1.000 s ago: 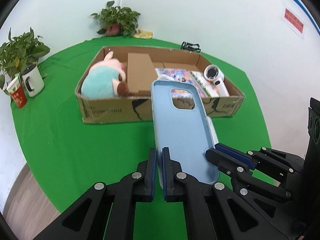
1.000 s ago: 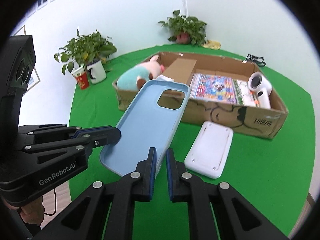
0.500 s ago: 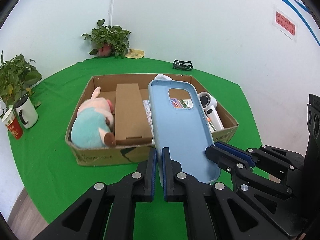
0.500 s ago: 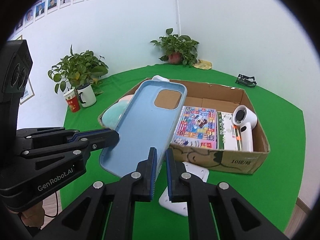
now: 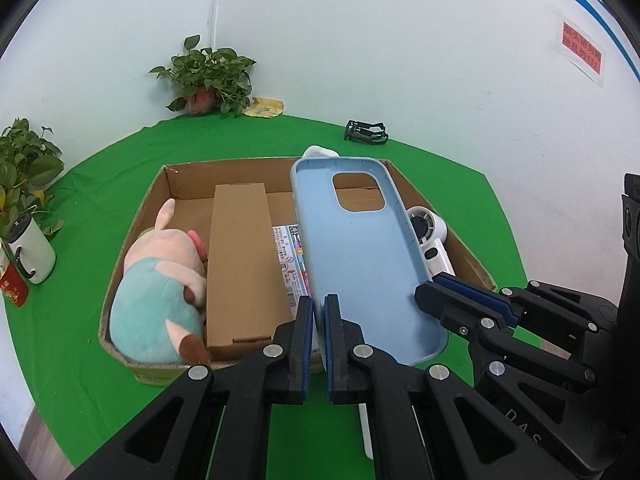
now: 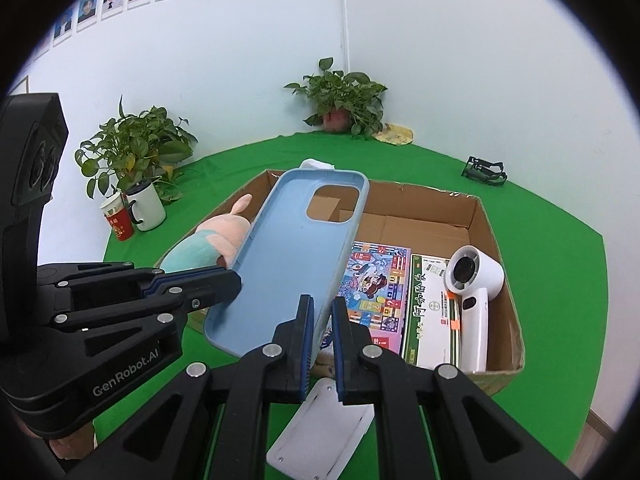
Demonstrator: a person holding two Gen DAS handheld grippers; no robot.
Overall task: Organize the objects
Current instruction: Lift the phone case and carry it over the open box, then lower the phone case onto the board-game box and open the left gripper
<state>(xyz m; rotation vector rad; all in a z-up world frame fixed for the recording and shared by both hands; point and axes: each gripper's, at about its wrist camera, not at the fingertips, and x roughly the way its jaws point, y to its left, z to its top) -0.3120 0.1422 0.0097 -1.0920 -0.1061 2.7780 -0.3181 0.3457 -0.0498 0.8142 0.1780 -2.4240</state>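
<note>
A light blue phone case (image 5: 360, 248) is held up over the open cardboard box (image 5: 140, 224), inner side toward the cameras. My left gripper (image 5: 319, 320) is shut on its left edge. My right gripper (image 6: 320, 320) is shut on its right edge; the case also shows in the right wrist view (image 6: 296, 256). The box (image 6: 492, 224) holds a plush pig (image 5: 160, 280), a brown carton (image 5: 240, 264), a colourful booklet (image 6: 376, 280), a green-and-white packet (image 6: 428, 308) and a white handheld fan (image 6: 472, 280).
A white flat tray (image 6: 320, 432) lies on the green table (image 5: 80, 360) in front of the box. A white mug (image 5: 32, 256) and red cup (image 5: 12, 288) stand at the left by a potted plant (image 5: 24, 168). Another plant (image 5: 208, 76) and a black clip (image 5: 366, 132) sit at the back.
Both grippers have carried the phone case up and forward, from in front of the box to above it. The white tray stayed on the table.
</note>
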